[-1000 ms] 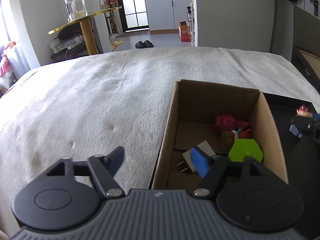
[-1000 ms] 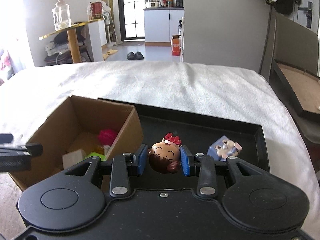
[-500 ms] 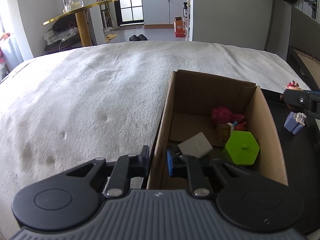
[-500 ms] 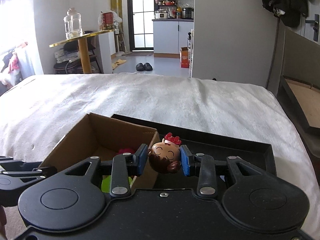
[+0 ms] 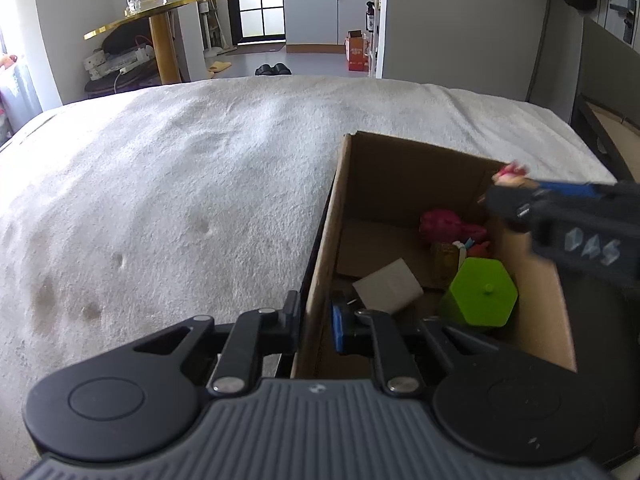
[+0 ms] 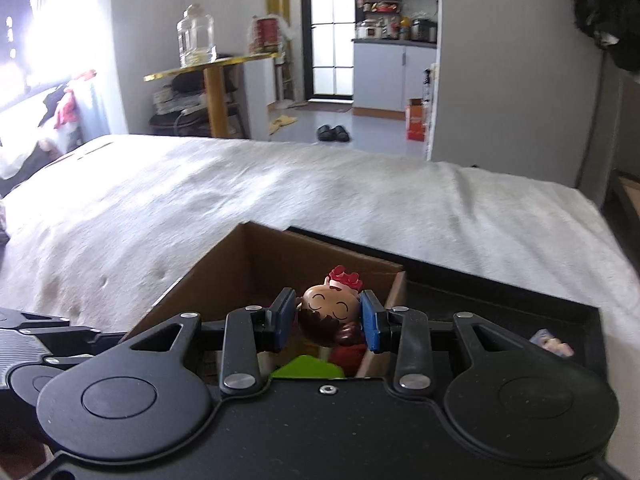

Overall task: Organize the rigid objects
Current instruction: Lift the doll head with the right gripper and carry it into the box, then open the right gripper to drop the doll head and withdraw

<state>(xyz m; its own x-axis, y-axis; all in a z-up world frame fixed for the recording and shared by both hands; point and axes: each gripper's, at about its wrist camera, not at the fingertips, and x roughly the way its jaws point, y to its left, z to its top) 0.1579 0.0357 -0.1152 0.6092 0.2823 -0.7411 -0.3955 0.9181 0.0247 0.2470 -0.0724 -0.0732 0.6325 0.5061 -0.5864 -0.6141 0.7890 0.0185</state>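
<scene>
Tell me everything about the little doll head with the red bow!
The doll head looks like smooth plastic: tan face, closed smiling eyes, brown hair, a red bow on top. It is tilted sideways, pinched between the blue pads of the right gripper, above the open cardboard box. Nothing else touches it. In the left wrist view it is only a blur.

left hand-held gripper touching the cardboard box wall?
Touching. The left wrist view shows the left hand-held gripper straddling the cardboard box near wall, its pads pressed against both faces.
</scene>
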